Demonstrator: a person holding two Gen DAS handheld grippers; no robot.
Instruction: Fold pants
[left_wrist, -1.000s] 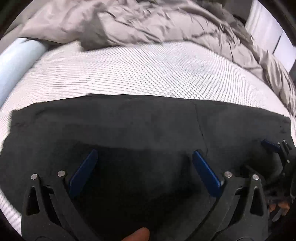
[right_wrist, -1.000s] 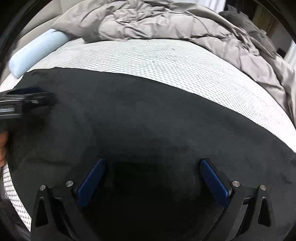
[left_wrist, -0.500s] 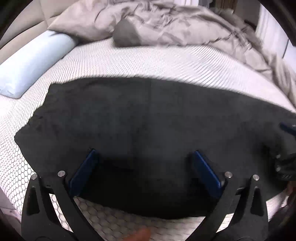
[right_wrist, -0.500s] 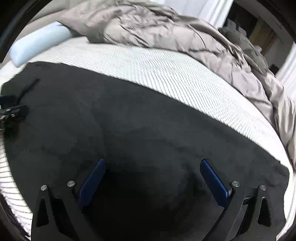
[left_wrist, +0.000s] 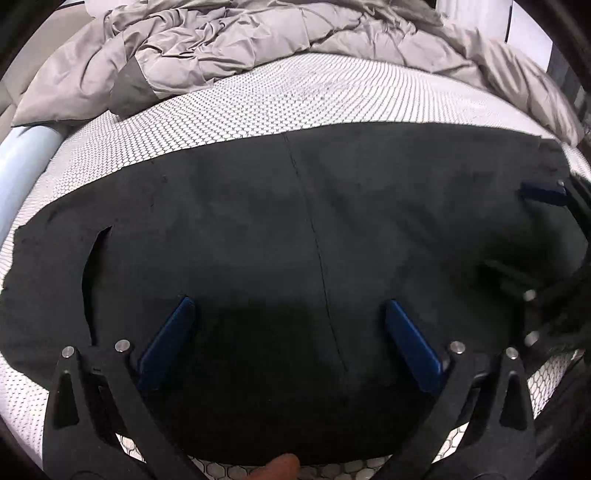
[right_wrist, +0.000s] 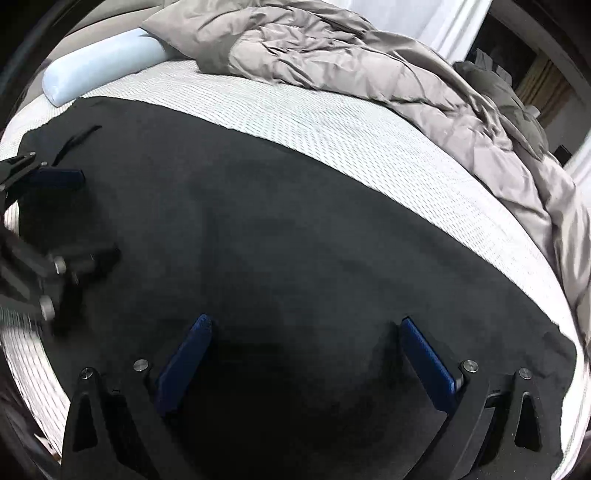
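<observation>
Black pants (left_wrist: 280, 229) lie flat across the white mesh mattress (left_wrist: 280, 99), a seam running down their middle and a pocket slit at the left. My left gripper (left_wrist: 290, 306) hovers over the near part of the fabric, open, nothing between its blue pads. In the right wrist view the same pants (right_wrist: 295, 240) fill the bed's near side, and my right gripper (right_wrist: 306, 325) hangs open above them. Each gripper shows at the other view's edge: the right one (left_wrist: 546, 236) at the far right, the left one (right_wrist: 40, 221) at the far left.
A crumpled grey duvet (left_wrist: 229, 44) is heaped along the back of the bed and down its right side (right_wrist: 406, 74). A pale blue bolster pillow (right_wrist: 99, 62) lies at the back left. A fingertip (left_wrist: 280, 467) shows at the bottom edge.
Both cameras shifted over the pants: the left view swung left, then back toward the middle seam. The right view slid right toward the pants' far end. Both grippers stayed open.
</observation>
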